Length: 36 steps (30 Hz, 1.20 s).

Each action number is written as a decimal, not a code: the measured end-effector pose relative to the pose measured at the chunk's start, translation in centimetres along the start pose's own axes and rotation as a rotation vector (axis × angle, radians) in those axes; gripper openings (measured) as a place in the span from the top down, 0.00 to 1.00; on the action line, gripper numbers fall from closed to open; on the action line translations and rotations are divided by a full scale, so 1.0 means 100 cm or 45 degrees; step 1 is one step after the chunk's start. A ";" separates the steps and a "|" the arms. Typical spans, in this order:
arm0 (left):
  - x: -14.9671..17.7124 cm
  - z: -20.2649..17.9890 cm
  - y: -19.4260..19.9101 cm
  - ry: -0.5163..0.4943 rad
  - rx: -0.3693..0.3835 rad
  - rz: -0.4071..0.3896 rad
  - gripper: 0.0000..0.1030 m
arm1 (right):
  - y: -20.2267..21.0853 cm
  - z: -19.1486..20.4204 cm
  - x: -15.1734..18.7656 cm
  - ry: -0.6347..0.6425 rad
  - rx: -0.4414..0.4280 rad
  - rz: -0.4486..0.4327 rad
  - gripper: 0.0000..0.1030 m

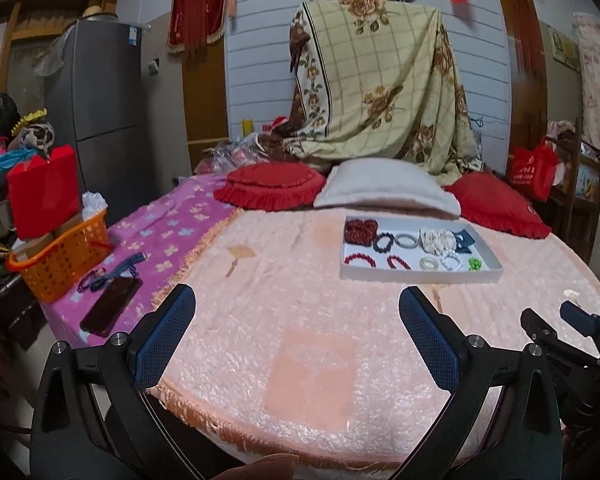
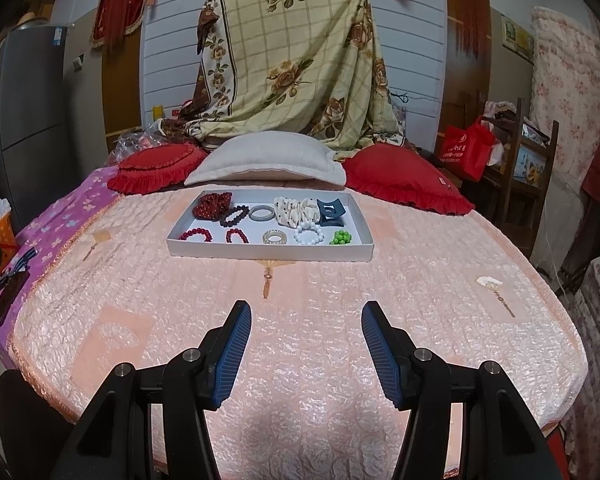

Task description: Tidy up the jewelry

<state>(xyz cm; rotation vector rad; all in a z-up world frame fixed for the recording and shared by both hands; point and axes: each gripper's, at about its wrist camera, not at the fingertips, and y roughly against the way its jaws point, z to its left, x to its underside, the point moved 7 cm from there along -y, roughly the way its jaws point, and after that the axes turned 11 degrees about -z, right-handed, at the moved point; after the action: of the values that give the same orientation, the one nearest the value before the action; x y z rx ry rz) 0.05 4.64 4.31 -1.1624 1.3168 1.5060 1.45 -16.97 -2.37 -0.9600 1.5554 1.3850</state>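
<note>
Two grippers hang over a pale pink quilted bedspread [image 2: 308,292], neither touching anything. At far left stands a tall grey refrigerator [image 1: 100,100], and below it an orange plastic basket [image 1: 60,264] sits at the edge of a purple flowered blanket [image 1: 172,224], with a dark smartphone [image 1: 110,306] lying just beside it. The left gripper [image 1: 296,312] has its blue-padded fingers spread wide apart and empty above the near part of the spread. Farther back, toward the pillows, lies the shallow white rectangular tray [image 2: 268,250] that holds the jewelry: a dark red beaded cluster [image 2: 212,204] at its left end, red bead bracelets along the front, a cream spotted fabric scrunchie [image 2: 296,208] and a dark blue hair claw [image 2: 332,212] toward the right, and a small green bead bracelet [image 2: 341,237] in the front right corner. The right gripper [image 2: 306,320] also holds its fingers well apart, gripping nothing. Behind the tray rest a grey pillow [image 2: 268,158] between two red frilled cushions, and a cream floral checked cloth [image 2: 296,64] drapes over something against the white panelled wall. At right, a red carrier bag [image 2: 466,148] bears white writing too small to read.
</note>
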 end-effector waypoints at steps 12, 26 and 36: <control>0.024 -0.012 -0.014 -0.037 0.046 0.142 0.01 | -0.007 0.004 0.006 0.011 0.000 0.037 0.46; 0.040 -0.011 -0.031 0.004 0.082 0.271 0.01 | -0.012 0.006 0.010 0.021 0.002 0.058 0.46; 0.045 -0.010 -0.033 -0.010 0.088 0.285 0.01 | -0.014 0.009 0.014 0.027 0.001 0.072 0.45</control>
<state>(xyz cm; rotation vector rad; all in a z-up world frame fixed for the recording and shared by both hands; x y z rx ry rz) 2.21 4.05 -0.89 -0.9904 1.5216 1.6070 2.25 -16.27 -4.25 -0.9392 1.6097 1.4178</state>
